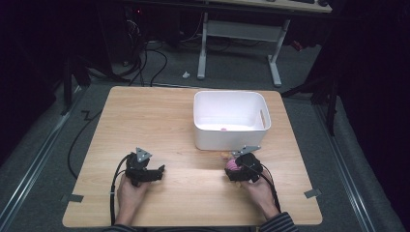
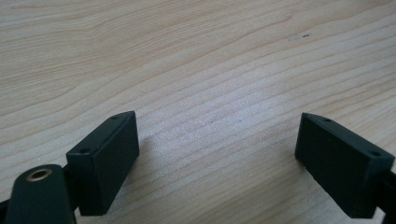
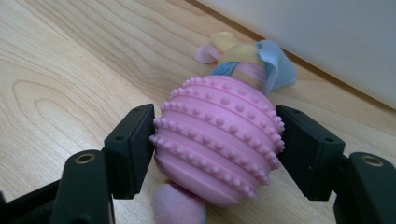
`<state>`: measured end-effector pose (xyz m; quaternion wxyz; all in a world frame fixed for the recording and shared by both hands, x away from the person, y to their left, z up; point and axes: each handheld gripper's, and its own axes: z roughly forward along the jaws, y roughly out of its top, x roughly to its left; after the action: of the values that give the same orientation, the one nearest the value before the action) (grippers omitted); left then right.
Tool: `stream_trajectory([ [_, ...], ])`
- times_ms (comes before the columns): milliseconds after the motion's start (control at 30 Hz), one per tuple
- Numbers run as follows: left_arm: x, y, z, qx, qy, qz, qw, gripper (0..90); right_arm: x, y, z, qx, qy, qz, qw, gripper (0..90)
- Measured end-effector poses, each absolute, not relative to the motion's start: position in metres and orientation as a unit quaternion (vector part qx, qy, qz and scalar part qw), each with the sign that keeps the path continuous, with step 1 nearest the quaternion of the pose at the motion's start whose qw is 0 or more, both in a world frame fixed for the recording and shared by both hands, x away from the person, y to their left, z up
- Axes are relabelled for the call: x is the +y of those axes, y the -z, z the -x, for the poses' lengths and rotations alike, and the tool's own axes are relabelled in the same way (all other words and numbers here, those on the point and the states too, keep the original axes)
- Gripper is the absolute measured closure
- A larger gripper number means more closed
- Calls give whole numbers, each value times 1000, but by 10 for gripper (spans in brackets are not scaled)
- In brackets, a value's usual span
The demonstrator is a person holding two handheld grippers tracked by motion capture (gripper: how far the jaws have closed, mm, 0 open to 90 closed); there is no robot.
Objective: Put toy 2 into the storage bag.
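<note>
While the right claw sits low over the desk, its two black jaws are pressed against the flanks of a pink studded ball toy, one pad on each side, so the toy is clamped rather than merely straddled. The right gripper view shows the toy's long axis running away from the claw: the ribbed pink body lies between the pads, a knot of pale yellow, blue and pink cloth strips sticks out at the far end, and a softer pink end pokes back toward the hand. The jaws thus bite across the short way, which looks like a sound hold for a lift.

From the high view the toy is at the near right of the desk, just in front of the white bin, whose near wall rises immediately beyond the cloth end. The bin therefore lies straight ahead of the right claw and slightly up; the likely next move is a lift over that wall. A small pink thing already lies inside.

The left claw rests well apart to the left, jaws spread wide over bare wood with nothing between them, and is much farther from the bin.
</note>
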<state>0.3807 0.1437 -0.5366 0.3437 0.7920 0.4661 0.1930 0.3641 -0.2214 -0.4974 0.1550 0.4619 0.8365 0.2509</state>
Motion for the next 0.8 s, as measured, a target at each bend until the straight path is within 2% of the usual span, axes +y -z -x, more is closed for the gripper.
stream_trajectory([
  [800,144,537,-380,466,-194,-792,344,144,-241,473,-351,829,-299,-445,156,325],
])
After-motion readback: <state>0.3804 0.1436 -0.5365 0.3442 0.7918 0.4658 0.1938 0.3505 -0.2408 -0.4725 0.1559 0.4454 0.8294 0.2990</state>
